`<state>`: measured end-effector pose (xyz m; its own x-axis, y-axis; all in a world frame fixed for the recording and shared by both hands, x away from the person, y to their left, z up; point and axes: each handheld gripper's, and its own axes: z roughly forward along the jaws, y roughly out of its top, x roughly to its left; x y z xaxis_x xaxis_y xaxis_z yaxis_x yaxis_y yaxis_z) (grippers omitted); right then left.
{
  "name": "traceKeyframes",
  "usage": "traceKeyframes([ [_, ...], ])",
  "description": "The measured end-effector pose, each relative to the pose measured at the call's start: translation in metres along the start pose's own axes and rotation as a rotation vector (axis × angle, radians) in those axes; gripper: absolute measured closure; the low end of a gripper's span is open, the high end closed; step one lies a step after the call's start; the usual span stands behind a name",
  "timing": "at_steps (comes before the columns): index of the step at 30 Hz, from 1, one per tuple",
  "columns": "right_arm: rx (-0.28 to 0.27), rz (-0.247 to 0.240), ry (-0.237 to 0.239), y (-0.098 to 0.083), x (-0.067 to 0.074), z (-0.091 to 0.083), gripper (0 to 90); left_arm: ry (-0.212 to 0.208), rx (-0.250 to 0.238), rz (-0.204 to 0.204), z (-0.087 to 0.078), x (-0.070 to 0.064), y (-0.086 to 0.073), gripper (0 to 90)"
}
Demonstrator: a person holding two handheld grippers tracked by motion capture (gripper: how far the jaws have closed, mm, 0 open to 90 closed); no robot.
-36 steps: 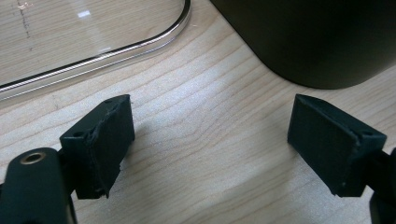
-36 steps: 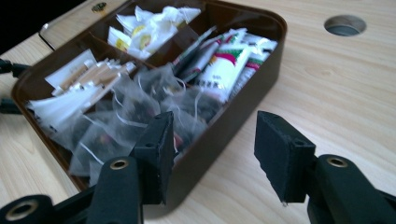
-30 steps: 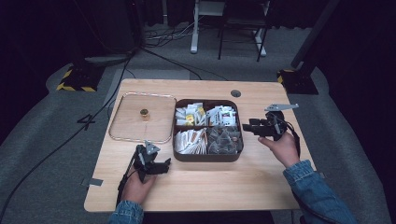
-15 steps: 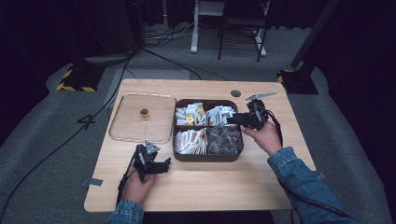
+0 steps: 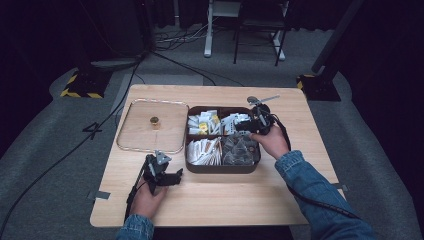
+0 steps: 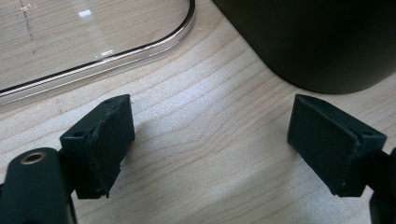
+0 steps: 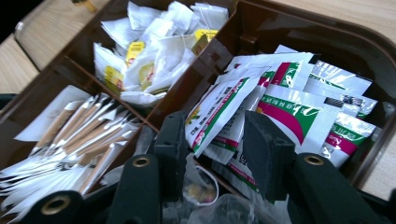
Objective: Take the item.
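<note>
Green-and-white sachets [image 7: 261, 100] in the brown box's [image 5: 222, 169] far right compartment are being straddled, untouched, by the right gripper [image 7: 212, 140], its jaws just closing; the left gripper [image 6: 210, 144] is being held spread on the table's [image 5: 215, 200] near left edge.

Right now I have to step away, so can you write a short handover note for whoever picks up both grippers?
Left gripper: open, empty, low over the table in front of the clear lid.
Right gripper: jaws just been closing, a green and white packet between them, not yet pinched.
The box is open, all four compartments stocked.
Done: lid off, set aside.
Left: grip the packet and lift it out.
</note>
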<state>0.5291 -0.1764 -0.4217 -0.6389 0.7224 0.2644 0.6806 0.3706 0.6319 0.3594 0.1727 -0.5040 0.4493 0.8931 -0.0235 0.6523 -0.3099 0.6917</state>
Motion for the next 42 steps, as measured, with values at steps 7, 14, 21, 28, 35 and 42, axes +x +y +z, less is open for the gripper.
traceKeyframes([
  [7,0.035,0.02,0.008,0.004,-0.001,0.014,64.6,0.0,0.0,-0.001,0.0,0.0,0.0,15.3],
  [14,0.066,-0.012,0.005,0.01,0.009,0.028,66.5,0.0,-0.001,0.001,0.0,0.0,0.0,15.3],
  [21,0.098,-0.027,-0.011,0.014,0.018,0.042,69.6,0.0,0.0,0.001,0.0,0.0,0.0,15.3],
  [28,0.106,-0.026,-0.033,0.016,0.021,0.046,78.7,0.0,0.0,0.001,0.0,0.0,0.0,15.3],
  [35,0.1,0.001,-0.044,0.014,0.015,0.044,84.7,-0.001,-0.001,0.001,0.0,0.0,0.0,15.3],
  [42,0.07,0.004,-0.063,0.015,0.013,0.037,85.9,-0.001,-0.001,0.001,0.0,0.0,0.0,15.3],
])
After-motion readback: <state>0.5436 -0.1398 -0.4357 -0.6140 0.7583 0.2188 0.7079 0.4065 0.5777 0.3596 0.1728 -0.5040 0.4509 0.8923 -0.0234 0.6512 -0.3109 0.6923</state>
